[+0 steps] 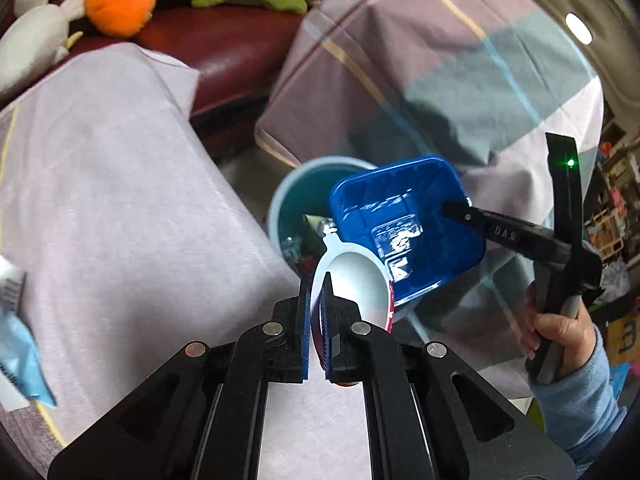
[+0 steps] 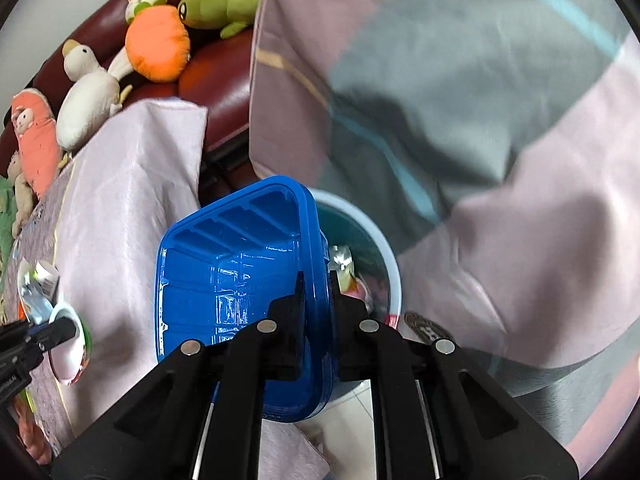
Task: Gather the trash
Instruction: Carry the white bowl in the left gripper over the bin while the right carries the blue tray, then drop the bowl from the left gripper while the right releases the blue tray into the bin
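A pale blue trash bin stands on the floor between two cloth-covered surfaces, with wrappers inside; it also shows in the right wrist view. My left gripper is shut on the rim of a white paper cup, held just in front of the bin. The cup also shows in the right wrist view. My right gripper is shut on the rim of a blue plastic tray, tilted over the bin. The tray and right gripper show in the left wrist view.
A lilac cloth covers the table at left, with blue and white wrappers on its edge; they also show in the right wrist view. A plaid cloth drapes behind the bin. Plush toys lie on a dark red sofa.
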